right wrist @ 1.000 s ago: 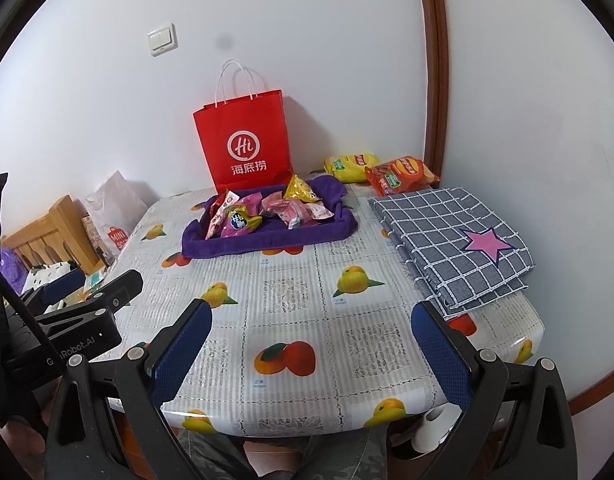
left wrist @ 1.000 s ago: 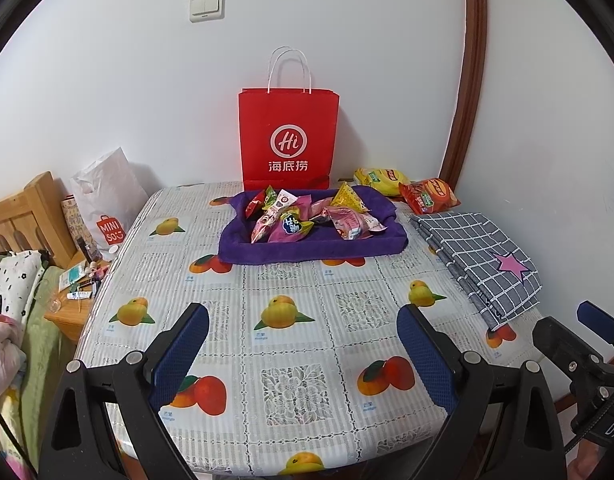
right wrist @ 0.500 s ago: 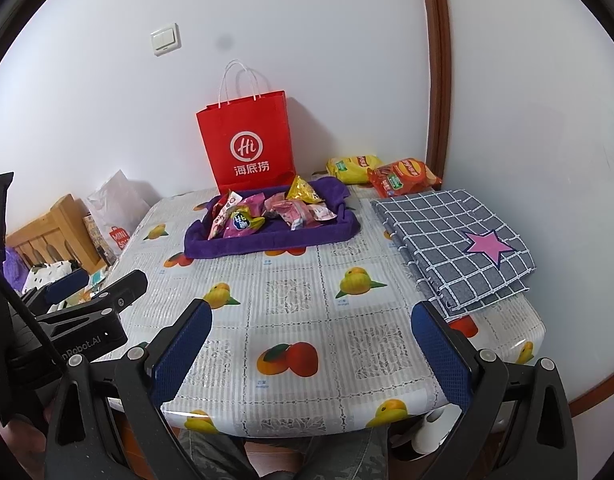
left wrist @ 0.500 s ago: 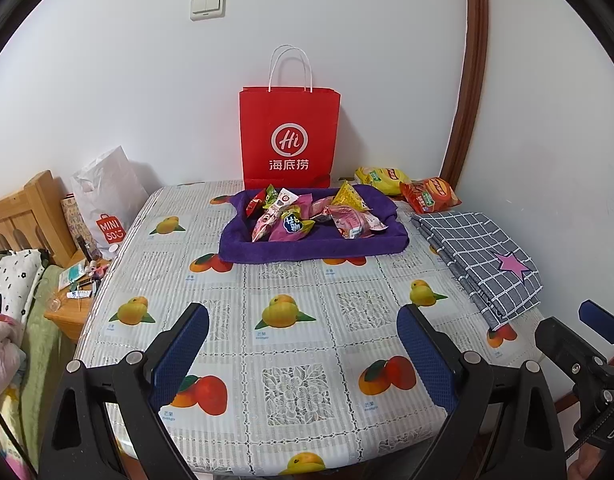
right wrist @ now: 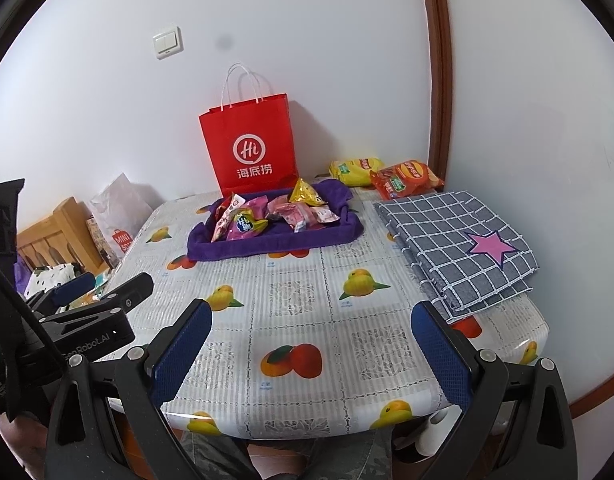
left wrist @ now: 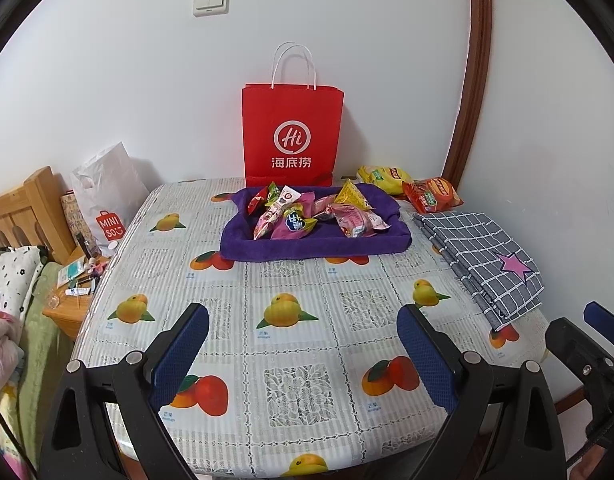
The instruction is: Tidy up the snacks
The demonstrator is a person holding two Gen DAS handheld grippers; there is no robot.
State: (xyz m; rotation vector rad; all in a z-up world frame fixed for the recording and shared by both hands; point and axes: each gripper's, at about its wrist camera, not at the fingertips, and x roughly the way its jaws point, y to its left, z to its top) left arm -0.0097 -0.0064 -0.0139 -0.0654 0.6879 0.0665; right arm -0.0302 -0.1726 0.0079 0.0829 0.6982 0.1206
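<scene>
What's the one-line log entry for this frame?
phase: pre-grasp | left claw: open, empty | right claw: open, empty | snack packets: in purple tray | red bag: behind tray

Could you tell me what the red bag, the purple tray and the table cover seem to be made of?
Red bag: matte paper, judging by crisp folds and twisted white cord handles.
Purple tray: soft fabric, probably terry or plush; fuzzy, with slumped walls.
Table cover: likely glossy vinyl with printed fruit; it shines at the near edge.
</scene>
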